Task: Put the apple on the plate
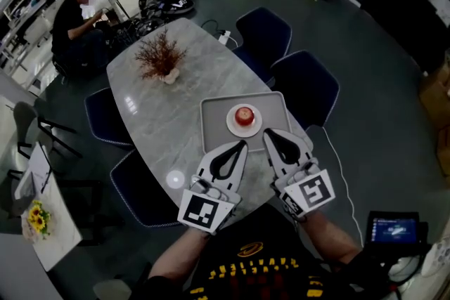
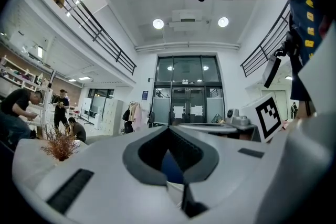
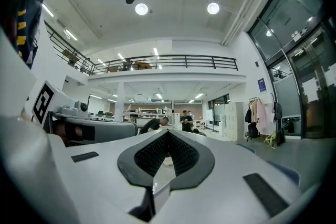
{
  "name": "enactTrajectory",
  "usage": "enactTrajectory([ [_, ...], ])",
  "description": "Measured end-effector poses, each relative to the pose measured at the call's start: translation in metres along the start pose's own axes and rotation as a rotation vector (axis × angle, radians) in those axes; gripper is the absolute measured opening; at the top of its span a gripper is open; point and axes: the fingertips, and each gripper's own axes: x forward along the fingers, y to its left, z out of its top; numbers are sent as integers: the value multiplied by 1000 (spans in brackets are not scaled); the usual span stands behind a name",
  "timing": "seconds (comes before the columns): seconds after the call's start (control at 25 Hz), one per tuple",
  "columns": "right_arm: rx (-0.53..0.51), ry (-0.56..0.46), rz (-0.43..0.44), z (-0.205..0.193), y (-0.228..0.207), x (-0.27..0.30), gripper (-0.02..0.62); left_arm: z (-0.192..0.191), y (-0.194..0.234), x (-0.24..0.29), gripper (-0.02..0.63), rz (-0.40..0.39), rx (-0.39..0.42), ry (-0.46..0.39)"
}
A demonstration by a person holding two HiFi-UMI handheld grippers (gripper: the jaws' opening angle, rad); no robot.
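Red round apple (image 1: 244, 114): sits on the small white round plate (image 1: 232, 125), which rests mid-way across the grey rectangular tray (image 1: 214, 116) on the pale marble oval table (image 1: 151, 109). On this showing, the placing looks done.

Left gripper (image 1: 242, 145): jaws together, nothing between them. Its tip is at the tray's near edge, short of the plate.

Right gripper (image 1: 267, 135): jaws together and likewise empty. Its tip is just beside the plate's near rim.

Risks: both your tips point at the plate from close by.
- A forward nudge would likely shove the plate across the tray.
- It could also knock the apple, which is round and would probably roll off so shallow a plate.
- Withdraw straight back towards yourself rather than sweeping sideways.

Surroundings:
- Dried reddish-brown branch ornament (image 1: 160, 58), farther up the table and well apart.
- Dark blue padded chairs (image 1: 306, 86), tucked round the table.
- People (image 1: 76, 21), occupied on the floor beyond the far end.
- Nothing stands between your grippers and the plate.
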Motion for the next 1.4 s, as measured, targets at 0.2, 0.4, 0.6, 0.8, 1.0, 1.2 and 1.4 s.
enactTrajectory([
  [0.2,0,-20,7,9,6,-1,7,8,0,-4,2,4,9,-17],
  [0.4,-5,-37,16,20,18,0,7,18,2,-13,2,4,15,-29],
  [0.6,-11,-63,22,27,24,-2,6,20,0,-15,2,1,26,-38],
  [0.8,-13,-76,22,32,21,-4,6,22,-2,-11,2,-6,33,-38],
  [1.0,-14,-72,16,32,39,-5,6,26,-1,-26,2,-15,40,-43],
  [1.2,-7,-69,11,30,30,-6,6,23,-3,-18,2,-16,30,-35],
  [1.4,-8,-68,10,28,27,-7,6,21,-4,-15,2,-17,33,-30],
])
